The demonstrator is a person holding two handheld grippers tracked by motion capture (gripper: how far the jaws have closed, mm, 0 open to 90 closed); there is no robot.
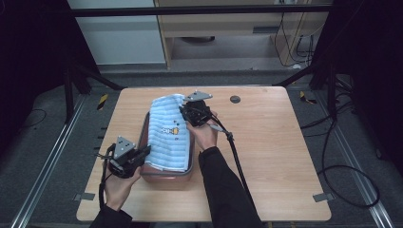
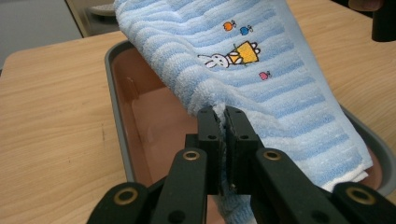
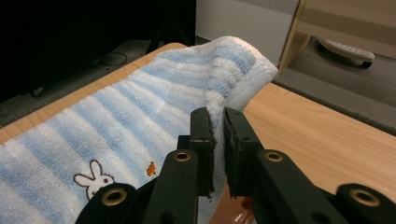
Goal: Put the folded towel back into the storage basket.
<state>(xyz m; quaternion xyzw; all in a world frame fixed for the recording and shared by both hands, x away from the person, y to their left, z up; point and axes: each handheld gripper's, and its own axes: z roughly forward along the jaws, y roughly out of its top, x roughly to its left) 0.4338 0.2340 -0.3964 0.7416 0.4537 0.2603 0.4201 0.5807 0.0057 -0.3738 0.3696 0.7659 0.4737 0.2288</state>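
Note:
A light blue striped towel (image 1: 168, 130) with a small rabbit picture (image 2: 219, 60) hangs stretched over a reddish-brown tray (image 1: 164, 175) with a grey rim (image 2: 116, 121). My left gripper (image 1: 146, 151) is shut on the towel's near edge (image 2: 223, 114) at the tray's left side. My right gripper (image 1: 183, 111) is shut on the towel's far corner (image 3: 219, 105), holding it up above the tray's far end. The towel (image 3: 140, 107) sags between the two grips, and part of the tray's inside (image 2: 154, 126) shows under it.
The tray sits left of centre on a wooden table (image 1: 266, 142). A small dark round disc (image 1: 235, 99) lies on the table near its far edge. The right gripper's black cable (image 1: 235, 152) trails across the table beside the person's dark sleeve (image 1: 223, 190).

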